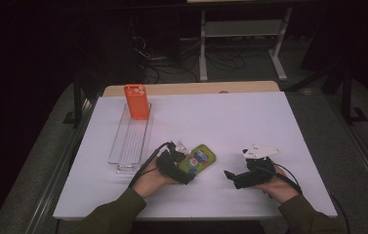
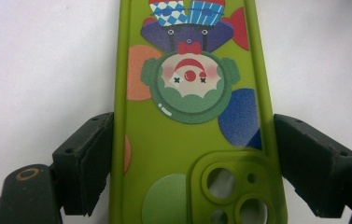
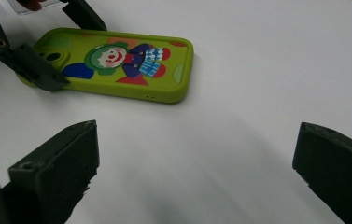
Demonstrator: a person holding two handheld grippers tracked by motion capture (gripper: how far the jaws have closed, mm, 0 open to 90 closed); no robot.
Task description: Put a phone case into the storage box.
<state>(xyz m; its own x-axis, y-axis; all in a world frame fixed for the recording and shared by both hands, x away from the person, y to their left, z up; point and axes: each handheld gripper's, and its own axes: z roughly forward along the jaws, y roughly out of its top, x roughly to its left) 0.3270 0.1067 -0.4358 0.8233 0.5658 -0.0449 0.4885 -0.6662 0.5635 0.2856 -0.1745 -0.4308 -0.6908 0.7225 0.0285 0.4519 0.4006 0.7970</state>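
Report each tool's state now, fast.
Left tool: closed on the lime-green clown-print rubber phone case, jaws on its two long edges.
Right tool: open, holding nothing, above the white table.

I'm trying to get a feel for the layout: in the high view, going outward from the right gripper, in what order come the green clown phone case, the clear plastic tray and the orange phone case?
1. Green clown phone case, just left of the right gripper.
2. Clear plastic tray, farther left.
3. Orange phone case, standing at the tray's far end.
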